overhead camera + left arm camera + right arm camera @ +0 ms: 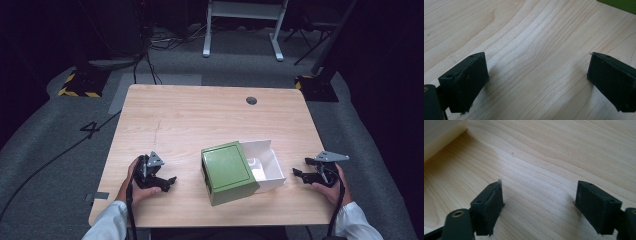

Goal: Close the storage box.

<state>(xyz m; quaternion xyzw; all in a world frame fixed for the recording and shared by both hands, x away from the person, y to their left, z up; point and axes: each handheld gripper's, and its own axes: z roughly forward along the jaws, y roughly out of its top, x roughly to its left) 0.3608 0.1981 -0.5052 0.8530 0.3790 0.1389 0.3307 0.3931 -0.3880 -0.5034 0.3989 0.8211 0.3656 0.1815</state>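
Observation:
A green box (230, 172) sits at the table's front middle, with a white drawer-like tray (265, 165) slid partly out of its right side. Something small and white lies inside the tray. My left gripper (169, 182) rests low on the wood to the left of the box, jaws wide apart with bare table between them (537, 65); a green corner of the box (621, 5) peeks in at the top right. My right gripper (301, 170) stands open just right of the tray, nothing between its jaws (539, 192); the tray's white wall (441, 132) is at its upper left.
The wooden table (200, 120) has a round cable hole (251, 100) near its far right edge. Beyond it are a grey carpet, cables, a white desk frame (245, 25) and stands with yellow-black striped bases (80, 82).

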